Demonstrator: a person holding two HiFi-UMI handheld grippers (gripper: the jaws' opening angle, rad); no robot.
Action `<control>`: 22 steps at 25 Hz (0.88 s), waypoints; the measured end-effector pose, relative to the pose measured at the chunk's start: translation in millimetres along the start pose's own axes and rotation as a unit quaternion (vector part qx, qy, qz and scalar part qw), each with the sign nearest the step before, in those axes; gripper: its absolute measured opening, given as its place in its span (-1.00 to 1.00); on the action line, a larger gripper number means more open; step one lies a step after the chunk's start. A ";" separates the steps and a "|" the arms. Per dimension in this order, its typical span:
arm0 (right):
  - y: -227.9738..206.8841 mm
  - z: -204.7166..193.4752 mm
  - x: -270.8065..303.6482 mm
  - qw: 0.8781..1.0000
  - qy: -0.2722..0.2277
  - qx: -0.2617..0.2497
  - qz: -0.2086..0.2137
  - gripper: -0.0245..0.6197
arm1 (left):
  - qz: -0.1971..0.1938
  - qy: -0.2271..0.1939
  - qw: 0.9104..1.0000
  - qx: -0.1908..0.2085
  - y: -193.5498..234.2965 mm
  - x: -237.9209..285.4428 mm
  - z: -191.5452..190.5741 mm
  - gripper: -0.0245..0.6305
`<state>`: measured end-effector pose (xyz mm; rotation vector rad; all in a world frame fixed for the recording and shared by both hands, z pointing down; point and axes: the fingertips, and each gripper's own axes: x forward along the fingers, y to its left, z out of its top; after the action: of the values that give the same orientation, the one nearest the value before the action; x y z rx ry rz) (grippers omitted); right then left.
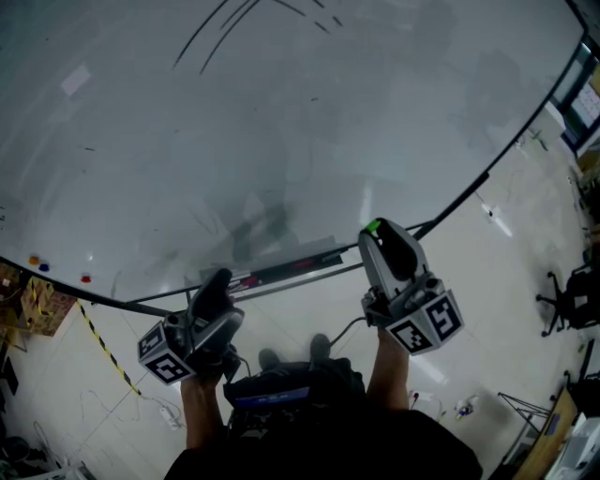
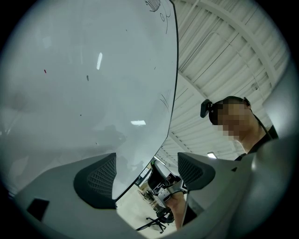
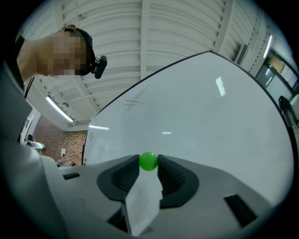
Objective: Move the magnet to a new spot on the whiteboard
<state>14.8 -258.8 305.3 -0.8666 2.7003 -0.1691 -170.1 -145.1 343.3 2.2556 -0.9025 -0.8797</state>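
A: Where is the magnet (image 3: 149,161) to be found?

B: It is pinched between the tips of the right gripper (image 1: 375,230). The jaws are drawn narrow on it, and the small green ball is clamped on both sides.

A: And the left gripper (image 2: 147,172)?

B: Its jaws are spread wide and nothing is held between them. Only the board's edge and the room beyond are seen through the gap. It is kept low, beside the right one.

A: Which relation is the coming move judged to turn on?

B: The one between the magnet and the whiteboard (image 1: 281,112). The board lies ahead of the right jaws and fills the right gripper view behind the ball, with wide bare surface up and to the left of the tips in the head view. Whether the magnet is touching the board cannot be told. No long axis is to be minded, since the magnet is round. The right hand is plainly the nearer one.

A: Can any writing be read?

B: None. Only dark marker strokes (image 1: 225,23) are seen near the board's top. The square patterns on the gripper cubes (image 1: 427,323) are not text. Three small coloured dots (image 1: 44,267) are seen at the board's lower left, well apart from the grippers.
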 end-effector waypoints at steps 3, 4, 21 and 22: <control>-0.4 -2.0 -2.3 1.000 0.004 0.000 -0.001 -0.48 | -0.001 -0.002 1.000 -0.006 -1.2 1.0 -1.6 0.31; -0.1 -2.0 -2.8 1.000 0.005 0.001 -0.001 -0.48 | -0.001 -0.001 1.000 -0.008 -1.3 1.2 -2.8 0.31; -8.4 -13.6 -3.5 0.998 0.036 -0.036 -0.028 -0.48 | 0.004 -0.001 1.000 -0.019 -5.3 1.7 -12.6 0.31; -10.0 -15.7 -1.4 0.998 0.041 -0.043 -0.032 -0.48 | 0.004 -0.002 1.000 -0.019 -5.3 1.5 -12.5 0.31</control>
<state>16.4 -265.8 322.5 -0.9925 2.7755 -0.1041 -158.0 -139.9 347.1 2.2168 -0.8889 -0.8912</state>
